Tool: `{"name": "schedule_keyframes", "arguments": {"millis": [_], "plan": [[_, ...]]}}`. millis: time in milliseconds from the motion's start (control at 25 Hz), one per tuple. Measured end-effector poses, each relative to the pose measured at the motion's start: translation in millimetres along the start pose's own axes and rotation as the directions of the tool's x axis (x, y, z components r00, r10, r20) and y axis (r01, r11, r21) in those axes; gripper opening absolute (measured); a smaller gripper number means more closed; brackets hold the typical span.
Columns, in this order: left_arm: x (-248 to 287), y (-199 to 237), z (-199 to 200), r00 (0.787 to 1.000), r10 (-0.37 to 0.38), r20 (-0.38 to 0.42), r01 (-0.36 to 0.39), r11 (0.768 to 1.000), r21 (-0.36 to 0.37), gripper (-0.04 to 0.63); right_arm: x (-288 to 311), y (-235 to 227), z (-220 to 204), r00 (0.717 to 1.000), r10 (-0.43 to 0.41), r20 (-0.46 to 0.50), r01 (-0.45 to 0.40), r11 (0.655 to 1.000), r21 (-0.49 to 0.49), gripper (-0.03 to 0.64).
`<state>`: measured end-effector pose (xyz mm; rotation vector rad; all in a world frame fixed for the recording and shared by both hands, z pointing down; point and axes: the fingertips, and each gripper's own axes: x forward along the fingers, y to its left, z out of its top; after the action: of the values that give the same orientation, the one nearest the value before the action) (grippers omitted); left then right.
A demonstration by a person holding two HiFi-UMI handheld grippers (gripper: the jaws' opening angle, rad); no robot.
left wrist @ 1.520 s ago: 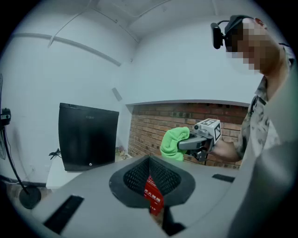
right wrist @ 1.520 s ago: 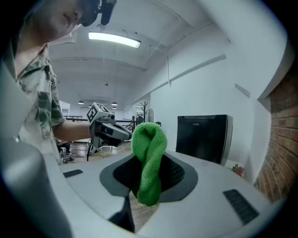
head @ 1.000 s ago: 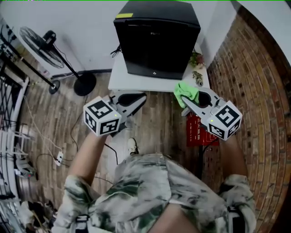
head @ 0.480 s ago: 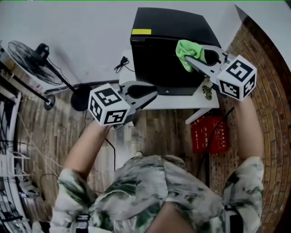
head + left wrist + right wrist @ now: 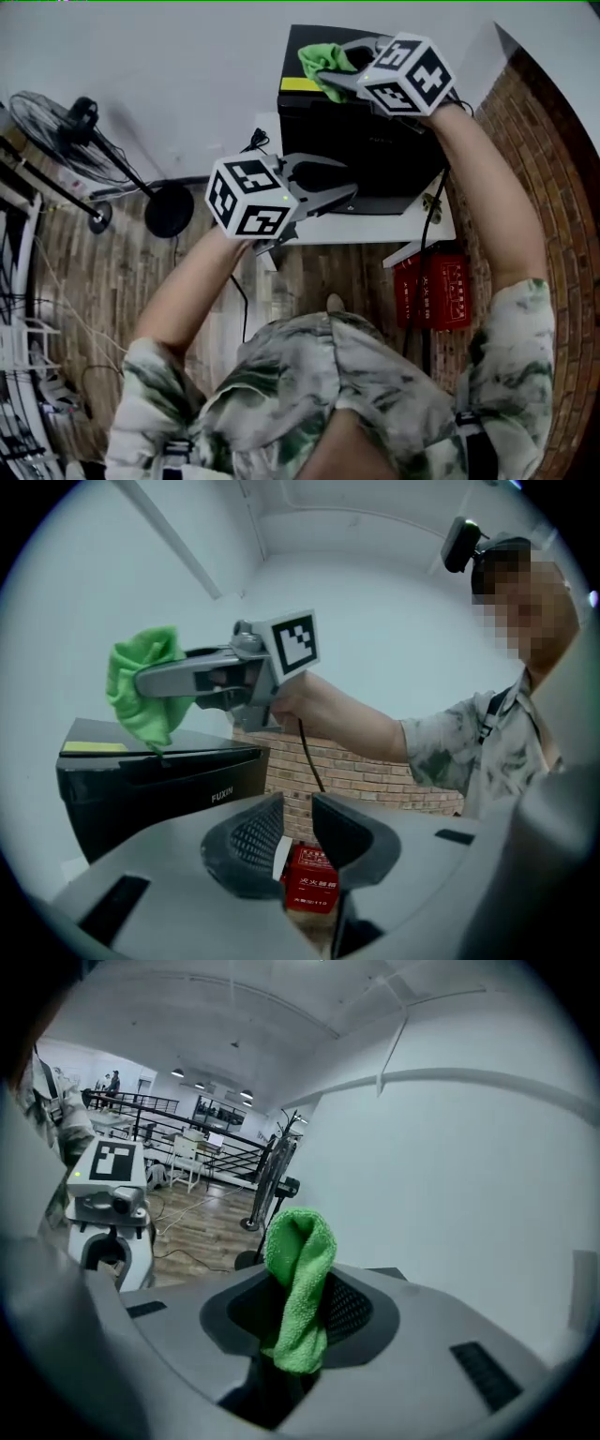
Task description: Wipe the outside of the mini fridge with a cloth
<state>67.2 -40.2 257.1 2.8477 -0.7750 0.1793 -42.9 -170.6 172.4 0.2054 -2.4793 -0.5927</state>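
The black mini fridge [image 5: 384,150] stands on a small white table [image 5: 375,228] against a white wall. My right gripper [image 5: 333,80] is shut on a green cloth [image 5: 322,61] and holds it over the fridge's top, at the left end by a yellow sticker [image 5: 298,84]. In the left gripper view the cloth [image 5: 141,682] hangs down to the fridge's [image 5: 141,789] top edge. The cloth [image 5: 300,1279] stands bunched between the jaws in the right gripper view. My left gripper [image 5: 347,183] hovers in front of the fridge's lower left, open, with nothing between its jaws.
A floor fan [image 5: 66,122] stands at the left on the wooden floor, with cables nearby. A red box [image 5: 441,291] sits on the floor under the table's right end. A small plant-like thing [image 5: 431,206] lies on the table's right edge.
My right gripper has carried the cloth up from in front of the table, over the fridge's front, to its top left. The left gripper has drifted up and right toward the fridge.
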Motion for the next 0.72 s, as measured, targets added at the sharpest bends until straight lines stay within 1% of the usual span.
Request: {"name": "schedule_keyframes", "arguments": {"millis": [160, 280, 400, 560, 720], "plan": [[15.8, 9.5, 18.9, 1.0, -0.014, 0.001, 0.014, 1.0, 0.025, 0.086, 39.3, -11.5, 0.5, 0.998, 0.041, -0.053, -0.043, 0.998, -0.042, 0.12], [24.9, 18.1, 28.2, 1.0, -0.028, 0.013, 0.028, 0.999, 0.02, 0.086, 54.1, -15.5, -18.4, 0.992, 0.06, -0.111, -0.067, 0.996, -0.065, 0.12], [35.0, 24.2, 35.1, 0.999, -0.037, 0.022, 0.037, 0.999, 0.02, 0.086, 48.2, -25.9, -42.7, 0.985, 0.064, -0.159, -0.076, 0.994, -0.074, 0.12], [51.2, 29.0, 39.6, 0.999, -0.051, 0.017, 0.051, 0.999, 0.015, 0.086, 16.8, -54.8, -81.5, 0.978, 0.015, -0.21, -0.027, 0.998, -0.055, 0.118], [68.2, 36.7, 46.8, 0.997, -0.08, 0.022, 0.08, 0.997, 0.006, 0.086, -18.4, -87.4, -126.1, 0.959, -0.039, -0.28, 0.031, 0.999, -0.033, 0.118]]}}
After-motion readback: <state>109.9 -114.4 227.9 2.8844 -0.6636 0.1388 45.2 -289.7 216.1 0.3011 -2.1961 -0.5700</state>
